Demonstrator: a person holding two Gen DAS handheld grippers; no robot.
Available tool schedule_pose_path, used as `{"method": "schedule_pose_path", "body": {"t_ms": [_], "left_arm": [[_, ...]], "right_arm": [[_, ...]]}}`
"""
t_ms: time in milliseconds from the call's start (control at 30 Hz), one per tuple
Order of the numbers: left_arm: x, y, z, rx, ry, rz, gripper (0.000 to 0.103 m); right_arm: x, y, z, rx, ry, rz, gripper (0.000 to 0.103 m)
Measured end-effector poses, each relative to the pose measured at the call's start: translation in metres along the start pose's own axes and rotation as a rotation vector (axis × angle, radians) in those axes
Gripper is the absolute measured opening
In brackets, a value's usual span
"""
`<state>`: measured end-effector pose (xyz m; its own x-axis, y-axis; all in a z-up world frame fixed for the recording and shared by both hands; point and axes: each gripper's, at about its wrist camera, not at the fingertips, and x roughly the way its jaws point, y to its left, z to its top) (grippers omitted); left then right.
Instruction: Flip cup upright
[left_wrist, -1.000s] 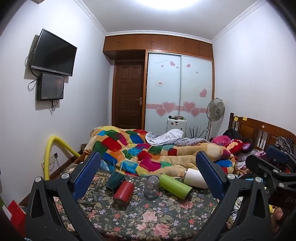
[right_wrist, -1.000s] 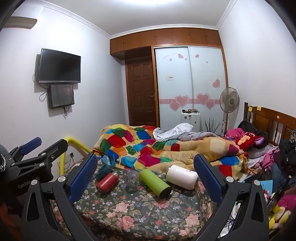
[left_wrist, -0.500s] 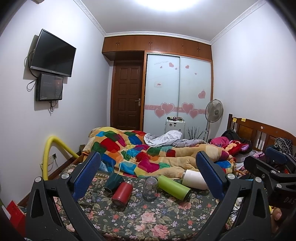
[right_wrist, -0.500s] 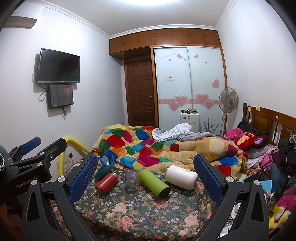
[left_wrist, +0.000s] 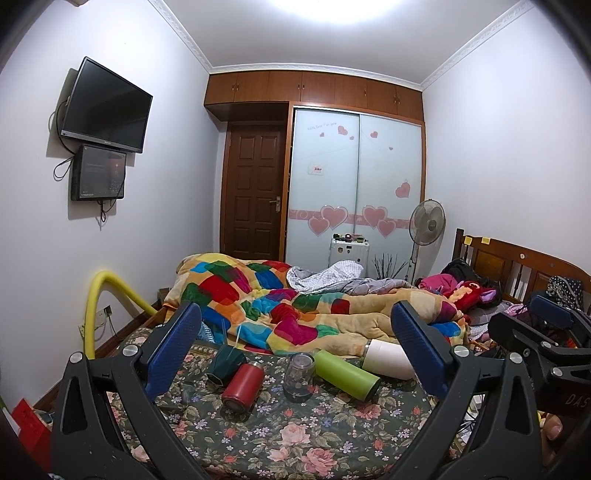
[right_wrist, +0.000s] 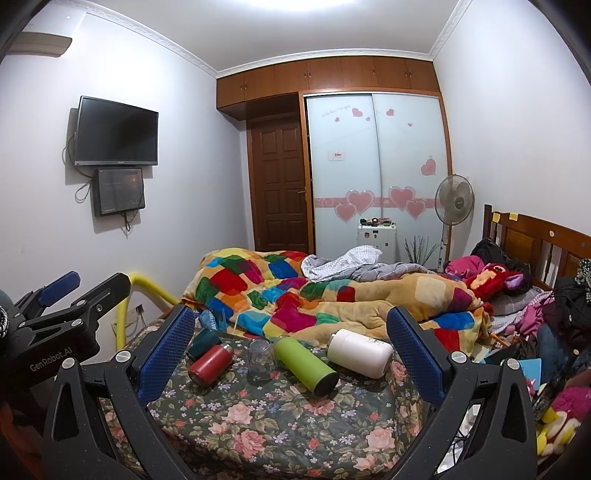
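Several cups lie on a floral bedsheet (left_wrist: 295, 435): a dark green cup (left_wrist: 225, 363) on its side, a red bottle (left_wrist: 243, 384) on its side, a clear glass cup (left_wrist: 298, 376) standing mouth down, a green bottle (left_wrist: 345, 373) and a white bottle (left_wrist: 388, 363) on their sides. The same row shows in the right wrist view, with the glass cup (right_wrist: 260, 358) in the middle. My left gripper (left_wrist: 295, 339) is open and empty, well short of the cups. My right gripper (right_wrist: 291, 339) is open and empty too.
A colourful quilt (left_wrist: 295, 306) is heaped just behind the cups. A yellow tube (left_wrist: 110, 295) arcs at the left bed edge. Clothes and toys (right_wrist: 535, 314) pile at the right by the wooden headboard (right_wrist: 535, 243).
Both views have shifted slightly; the cups sit a little lower and closer in the left wrist view. Both grippers stay open. No cup has moved.
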<state>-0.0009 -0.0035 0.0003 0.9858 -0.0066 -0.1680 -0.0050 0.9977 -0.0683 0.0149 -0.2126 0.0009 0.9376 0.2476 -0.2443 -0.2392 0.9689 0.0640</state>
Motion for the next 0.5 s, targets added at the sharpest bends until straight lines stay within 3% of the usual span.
{"method": "schedule_pose_path", "body": {"t_ms": [500], "left_arm": [[-0.0002, 0.0002, -0.0002, 0.0, 0.001, 0.0, 0.103]], "right_arm": [[-0.0025, -0.0019, 0.0016, -0.001, 0.0, 0.002, 0.103]]}}
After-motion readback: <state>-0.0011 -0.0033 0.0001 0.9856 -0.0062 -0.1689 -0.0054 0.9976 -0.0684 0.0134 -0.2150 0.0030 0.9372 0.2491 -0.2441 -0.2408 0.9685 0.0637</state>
